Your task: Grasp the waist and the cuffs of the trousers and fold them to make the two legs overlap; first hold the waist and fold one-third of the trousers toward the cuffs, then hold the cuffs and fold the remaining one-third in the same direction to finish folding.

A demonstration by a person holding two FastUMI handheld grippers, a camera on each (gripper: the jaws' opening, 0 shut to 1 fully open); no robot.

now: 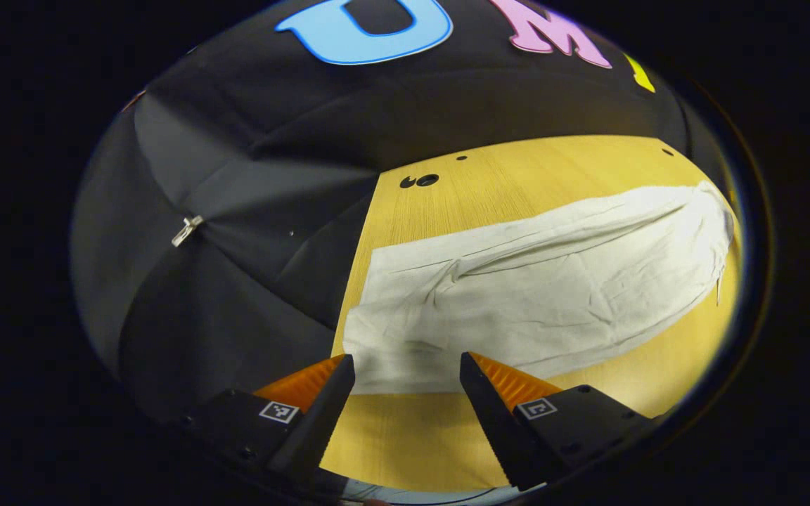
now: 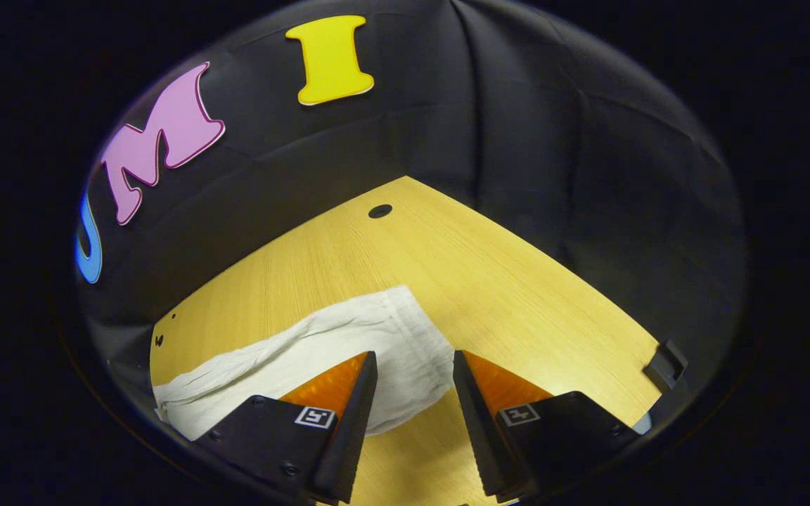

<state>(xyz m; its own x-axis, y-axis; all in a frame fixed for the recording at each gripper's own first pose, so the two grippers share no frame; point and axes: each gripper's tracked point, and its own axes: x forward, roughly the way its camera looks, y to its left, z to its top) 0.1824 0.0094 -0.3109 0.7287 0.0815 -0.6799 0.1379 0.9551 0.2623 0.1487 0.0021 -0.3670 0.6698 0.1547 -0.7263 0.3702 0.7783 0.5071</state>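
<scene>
On the table (image 1: 447, 443), trousers (image 1: 538, 295) lie lengthwise between wide-spread left tongs (image 1: 407, 372) and right tongs (image 2: 415, 369).

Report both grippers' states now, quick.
Left gripper: open, holding nothing, above the trousers' end.
Right gripper: open, holding nothing, over the trousers' other end.

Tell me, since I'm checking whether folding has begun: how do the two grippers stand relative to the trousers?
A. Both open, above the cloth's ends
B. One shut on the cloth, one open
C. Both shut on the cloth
A: the left gripper and the right gripper each show a wide gap, with the white trousers lying flat on the table beyond.
</scene>
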